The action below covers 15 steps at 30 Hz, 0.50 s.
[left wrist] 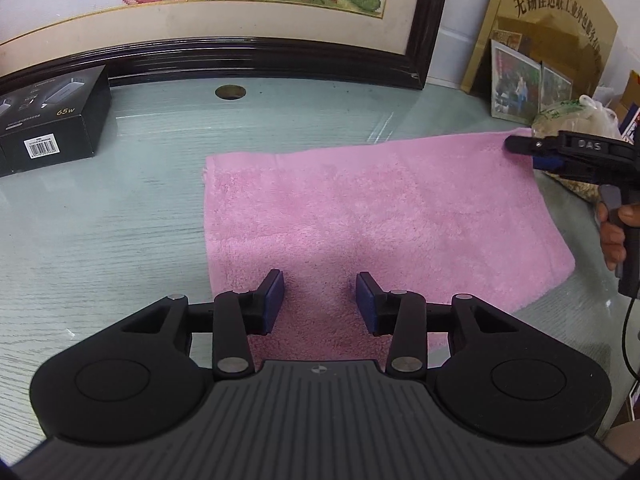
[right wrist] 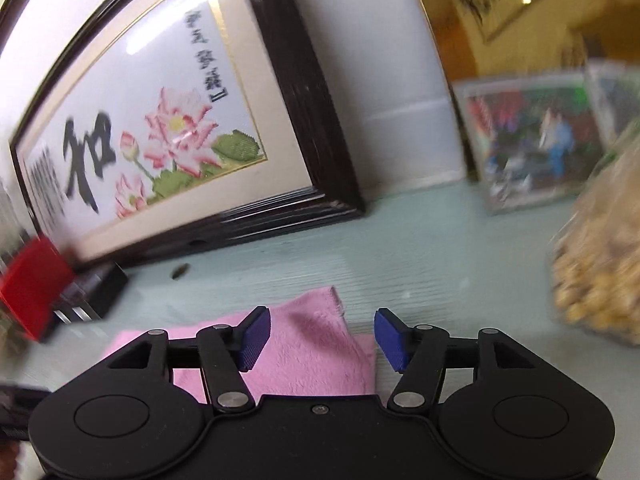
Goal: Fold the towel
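Note:
A pink towel [left wrist: 380, 208] lies flat on the pale green table, folded into a rectangle. My left gripper [left wrist: 320, 300] is open and empty, its blue pads [left wrist: 274, 300] over the towel's near edge. My right gripper [right wrist: 320, 338] is open and empty, above a raised corner of the towel [right wrist: 304, 344]. In the left wrist view the right gripper [left wrist: 520, 146] hovers by the towel's far right corner, seen side-on.
A framed lotus embroidery [left wrist: 224, 20] leans at the back. A black 65W box [left wrist: 52, 124] sits at the left. Photo frames [left wrist: 516, 84] and a bag of yellow beans [right wrist: 600, 264] stand at the right. A round hole [left wrist: 230, 92] is in the table top.

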Each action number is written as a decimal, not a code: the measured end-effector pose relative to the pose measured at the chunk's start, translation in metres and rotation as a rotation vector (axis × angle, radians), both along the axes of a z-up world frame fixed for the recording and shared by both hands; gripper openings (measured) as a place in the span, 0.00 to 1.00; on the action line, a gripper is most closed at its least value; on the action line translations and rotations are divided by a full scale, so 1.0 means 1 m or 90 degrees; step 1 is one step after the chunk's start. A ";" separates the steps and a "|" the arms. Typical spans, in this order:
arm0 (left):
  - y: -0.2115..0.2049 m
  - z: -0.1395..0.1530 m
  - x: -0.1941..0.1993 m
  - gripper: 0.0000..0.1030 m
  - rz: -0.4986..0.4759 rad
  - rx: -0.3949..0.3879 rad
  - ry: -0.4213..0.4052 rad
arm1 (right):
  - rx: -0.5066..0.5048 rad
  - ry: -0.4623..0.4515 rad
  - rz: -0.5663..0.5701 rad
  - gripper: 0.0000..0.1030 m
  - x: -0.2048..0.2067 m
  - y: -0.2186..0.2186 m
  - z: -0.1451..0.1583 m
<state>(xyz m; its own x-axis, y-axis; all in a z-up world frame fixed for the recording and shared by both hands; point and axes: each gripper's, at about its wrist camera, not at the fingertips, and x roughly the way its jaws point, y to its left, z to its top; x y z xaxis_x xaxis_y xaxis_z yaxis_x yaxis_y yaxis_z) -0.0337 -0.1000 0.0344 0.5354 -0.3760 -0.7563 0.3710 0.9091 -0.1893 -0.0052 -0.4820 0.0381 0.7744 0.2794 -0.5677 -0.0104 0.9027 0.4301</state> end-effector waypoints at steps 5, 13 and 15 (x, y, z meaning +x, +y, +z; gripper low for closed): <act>0.001 0.001 -0.001 0.38 0.006 0.000 0.001 | 0.046 0.045 0.035 0.03 0.004 -0.005 -0.004; 0.004 0.000 -0.007 0.41 0.000 0.015 -0.011 | 0.405 0.136 -0.010 0.03 -0.011 -0.048 0.019; 0.002 0.000 -0.008 0.41 -0.005 0.026 -0.015 | 0.435 0.170 -0.036 0.03 -0.003 -0.056 0.012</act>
<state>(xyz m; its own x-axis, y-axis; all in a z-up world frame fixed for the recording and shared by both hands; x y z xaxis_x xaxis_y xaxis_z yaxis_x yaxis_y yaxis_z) -0.0416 -0.0979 0.0347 0.5508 -0.3495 -0.7580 0.3827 0.9128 -0.1428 -0.0077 -0.5375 0.0505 0.6580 0.6015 -0.4531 0.2125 0.4289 0.8780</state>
